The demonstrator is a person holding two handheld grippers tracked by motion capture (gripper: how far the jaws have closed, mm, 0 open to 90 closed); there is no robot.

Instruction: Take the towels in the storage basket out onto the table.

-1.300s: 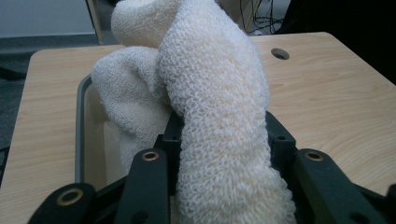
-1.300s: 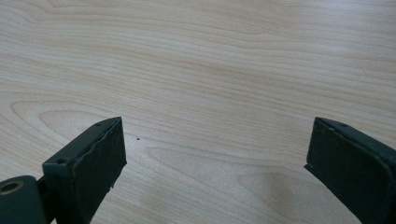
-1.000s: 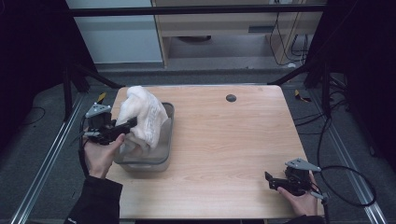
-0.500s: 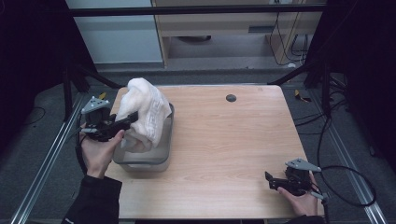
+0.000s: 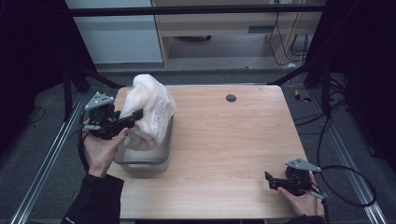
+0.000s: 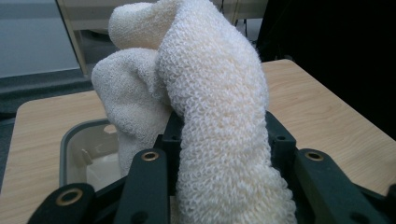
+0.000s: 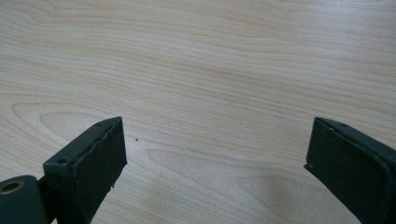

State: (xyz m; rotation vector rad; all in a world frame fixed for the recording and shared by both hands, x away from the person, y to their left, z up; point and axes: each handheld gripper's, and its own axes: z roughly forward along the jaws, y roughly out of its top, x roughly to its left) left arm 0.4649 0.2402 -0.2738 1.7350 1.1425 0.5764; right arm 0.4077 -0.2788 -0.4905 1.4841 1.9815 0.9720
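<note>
A wooden table [image 5: 224, 149] is shown from above, and all places are given relative to the grey bin [image 5: 144, 156] that stands near the table's left edge. Above the bin's open mouth, a cream terry towel [image 5: 149, 109] is held bunched and lifted, its lower folds hanging down into the bin, so that it is judged to be partly out and not yet free of the rim. The towel is pinched by the left gripper [image 5: 133, 117], which is seen just left of the bin; in the left gripper view, a thick fold of the towel [image 6: 219, 116] is pressed between the two black jaws, with the bin's rim [image 6: 70, 140] visible beneath. The step in hand is judged to be the lifting of the towel out of the bin. The next move is judged to call for more height, so that the trailing folds clear the rim before the towel is carried across to the bare wood right of the bin. The right gripper [image 5: 275, 182] is rested well to the right of the bin, near the table's front corner, and in the right gripper view its jaws are spread wide over bare wood with nothing between them. A small dark disc [image 5: 230, 98] is set in the tabletop beyond and to the right of the bin, clear of the likely path; nothing else is seen to stand in the way.
</note>
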